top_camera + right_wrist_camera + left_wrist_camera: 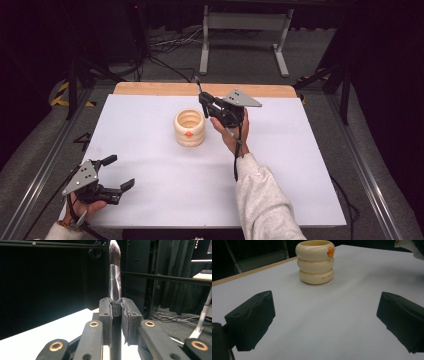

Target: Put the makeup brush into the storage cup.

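My right hand-held gripper [116, 307] clamps the makeup brush [115, 277] low on its stiff, slippery handle — light, bristles soft; left hand-held gripper [324, 322] gapes wide.

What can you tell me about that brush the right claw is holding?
The brush looks like a makeup brush: a dark, fluffy bristle tuft on top, a shiny silver metal collar below it, then a dark handle. It stands upright, bristles up, clamped at the handle between the pads of the right claw, which alone touches it. It is held in the air beside the cream ringed cup.
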The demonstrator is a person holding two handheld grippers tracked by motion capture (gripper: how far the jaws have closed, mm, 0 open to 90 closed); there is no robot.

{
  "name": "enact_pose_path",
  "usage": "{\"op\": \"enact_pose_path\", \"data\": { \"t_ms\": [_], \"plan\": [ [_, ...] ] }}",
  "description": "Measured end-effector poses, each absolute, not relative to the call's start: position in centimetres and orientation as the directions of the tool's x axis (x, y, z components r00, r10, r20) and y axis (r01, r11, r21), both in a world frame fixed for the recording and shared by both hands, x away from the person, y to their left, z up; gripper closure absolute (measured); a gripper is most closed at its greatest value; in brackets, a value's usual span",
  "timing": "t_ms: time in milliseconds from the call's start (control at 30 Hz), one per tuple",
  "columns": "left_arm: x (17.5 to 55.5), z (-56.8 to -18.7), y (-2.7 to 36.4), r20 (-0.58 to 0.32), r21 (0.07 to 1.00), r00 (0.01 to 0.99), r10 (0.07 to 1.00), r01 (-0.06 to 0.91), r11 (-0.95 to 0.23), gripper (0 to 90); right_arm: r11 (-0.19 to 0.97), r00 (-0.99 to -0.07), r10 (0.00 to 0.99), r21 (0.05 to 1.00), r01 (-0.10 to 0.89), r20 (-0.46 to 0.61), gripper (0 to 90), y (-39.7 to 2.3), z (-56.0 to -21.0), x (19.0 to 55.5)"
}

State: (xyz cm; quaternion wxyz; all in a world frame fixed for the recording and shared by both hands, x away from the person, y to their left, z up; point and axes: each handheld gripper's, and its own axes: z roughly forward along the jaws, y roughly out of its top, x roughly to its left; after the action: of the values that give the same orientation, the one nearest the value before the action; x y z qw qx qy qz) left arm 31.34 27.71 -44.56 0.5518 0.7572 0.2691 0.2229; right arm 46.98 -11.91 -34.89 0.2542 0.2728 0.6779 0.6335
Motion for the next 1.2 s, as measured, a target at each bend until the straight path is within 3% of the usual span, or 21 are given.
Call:
{"op": "enact_pose_path", "data": {
  "t_ms": [1200],
  "plan": [
    [31.2, -44.7, 27.7, 0.023, 0.959, 0.771, 0.637, 0.163, -0.233, 2.9, 0.036, -0.732, 0.68, 0.994, 0.102, 0.05, 79.9, -8.6, -38.5, 48.9]
  ]
}}
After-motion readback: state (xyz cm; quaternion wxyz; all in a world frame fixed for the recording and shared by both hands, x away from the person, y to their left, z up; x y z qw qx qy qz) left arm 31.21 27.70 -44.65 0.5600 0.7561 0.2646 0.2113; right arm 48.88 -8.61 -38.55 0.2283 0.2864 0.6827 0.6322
